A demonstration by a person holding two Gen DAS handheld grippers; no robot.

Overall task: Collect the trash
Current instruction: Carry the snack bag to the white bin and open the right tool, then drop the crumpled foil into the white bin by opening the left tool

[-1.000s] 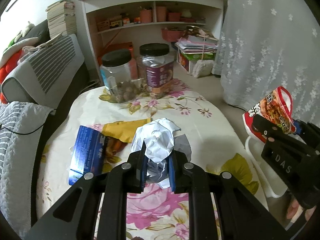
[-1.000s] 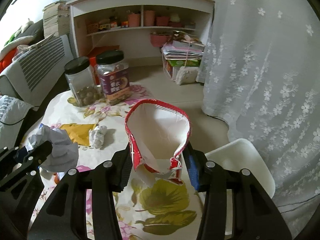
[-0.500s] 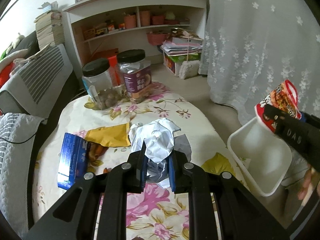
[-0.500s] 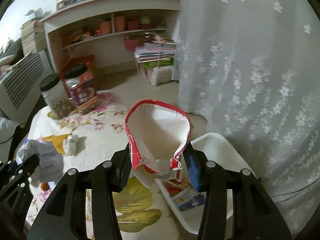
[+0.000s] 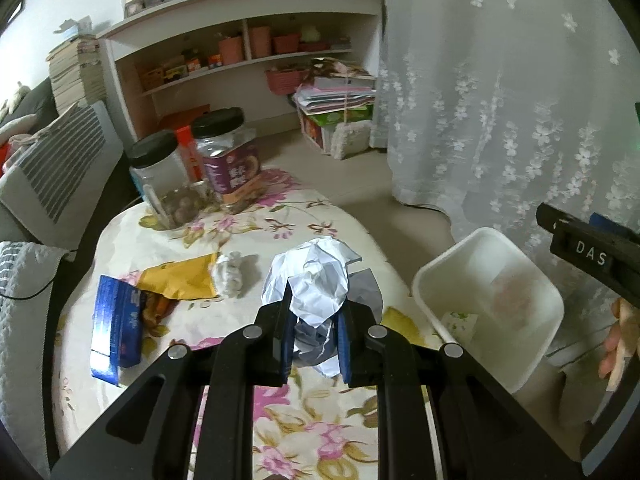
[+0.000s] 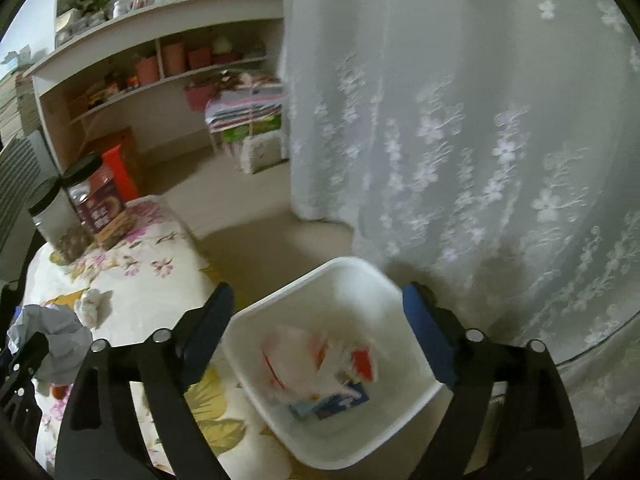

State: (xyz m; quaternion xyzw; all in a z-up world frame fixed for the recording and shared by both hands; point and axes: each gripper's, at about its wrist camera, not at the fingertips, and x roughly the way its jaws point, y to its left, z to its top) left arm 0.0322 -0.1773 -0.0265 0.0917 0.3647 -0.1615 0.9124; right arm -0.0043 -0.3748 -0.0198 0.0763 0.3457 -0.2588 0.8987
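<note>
The right claw (image 6: 316,332) was opening, empty, over the white plastic bin (image 6: 416,400), while the left claw (image 5: 312,332) pinched crumpled white paper (image 5: 316,280), due binward next.

Wrist views downward, sharing bin (image 5: 424,286)

In the white bin (image 6: 416,396) the red and white wrapper (image 6: 320,360) is only a blur, the print on it cannot be read, and the blue packet (image 6: 340,400) lies partly hidden under it.
</note>
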